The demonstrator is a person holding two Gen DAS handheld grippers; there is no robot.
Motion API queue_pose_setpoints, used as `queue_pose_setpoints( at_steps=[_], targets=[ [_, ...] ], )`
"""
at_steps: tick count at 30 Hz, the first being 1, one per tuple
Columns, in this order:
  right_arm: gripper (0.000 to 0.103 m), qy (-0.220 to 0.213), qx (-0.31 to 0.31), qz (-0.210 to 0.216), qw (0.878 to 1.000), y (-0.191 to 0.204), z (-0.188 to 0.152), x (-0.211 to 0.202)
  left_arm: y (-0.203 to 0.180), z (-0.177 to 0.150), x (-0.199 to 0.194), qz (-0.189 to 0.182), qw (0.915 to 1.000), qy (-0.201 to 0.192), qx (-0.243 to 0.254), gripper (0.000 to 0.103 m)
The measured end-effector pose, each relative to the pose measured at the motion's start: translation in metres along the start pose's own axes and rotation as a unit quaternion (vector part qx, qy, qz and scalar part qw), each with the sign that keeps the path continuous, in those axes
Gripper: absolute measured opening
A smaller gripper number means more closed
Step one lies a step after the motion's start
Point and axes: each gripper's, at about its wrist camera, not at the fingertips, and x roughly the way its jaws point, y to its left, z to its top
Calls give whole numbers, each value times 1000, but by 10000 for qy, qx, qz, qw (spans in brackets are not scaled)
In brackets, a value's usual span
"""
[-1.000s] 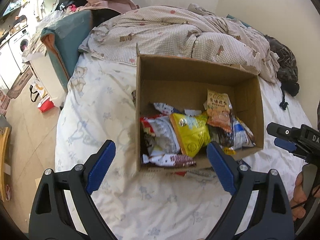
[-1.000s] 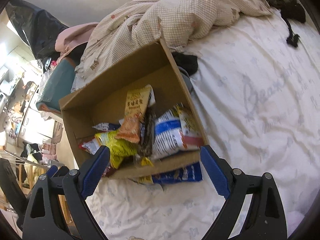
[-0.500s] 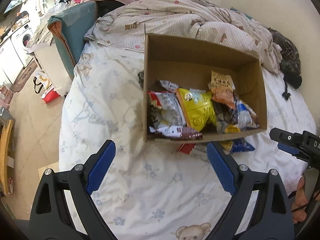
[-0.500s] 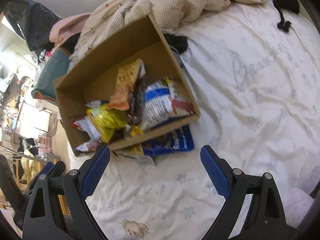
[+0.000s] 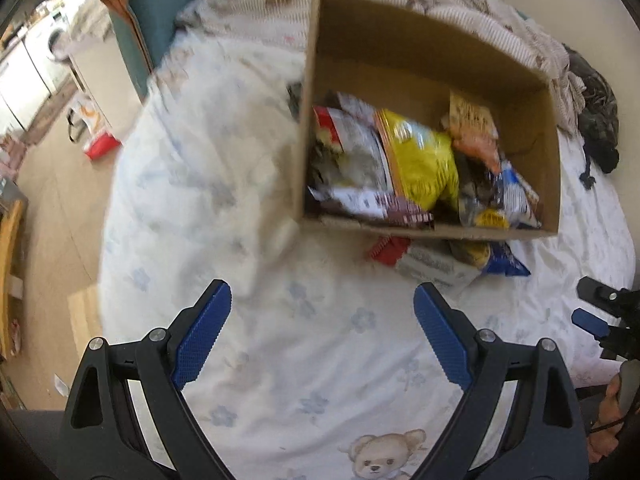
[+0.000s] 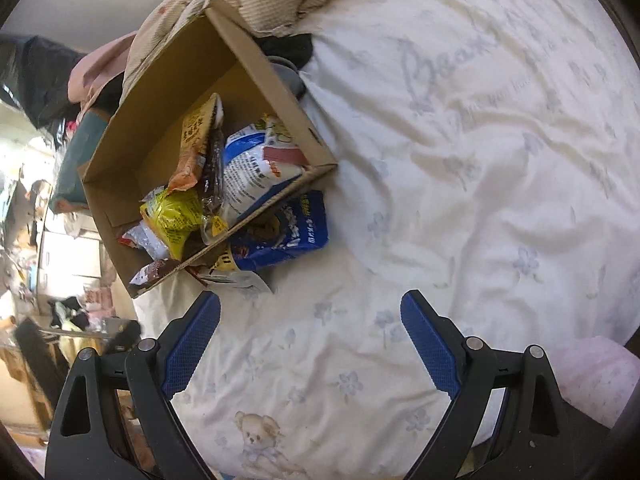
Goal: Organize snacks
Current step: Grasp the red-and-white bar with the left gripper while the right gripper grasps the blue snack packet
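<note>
A cardboard box [image 5: 432, 52] full of snack packets sits mid-bed, toward the rumpled quilt at the head. A blue packet [image 6: 292, 232] and others poke out from beneath its near wall. They look light, crinkly and slippery, best pinched by a flat edge. The print is too blurred to read. The left tool [image 5: 322, 334] and the right tool [image 6: 310, 338] are both spread wide, empty.
</note>
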Motion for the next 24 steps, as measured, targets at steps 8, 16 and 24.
queue_pose_setpoints(
  at_steps=[8,16,24],
  targets=[
    [94,-32,196,194,9996,-1,8,-1,-53,1,36,-414,9984,221,330,91],
    [94,3,237,223,9995,-2,10,3,-45,8,81,-377,9913,382,-1201,91],
    [94,37,282,263,9992,-3,11,5,-49,12,101,217,9900,567,-1276,54]
  ],
)
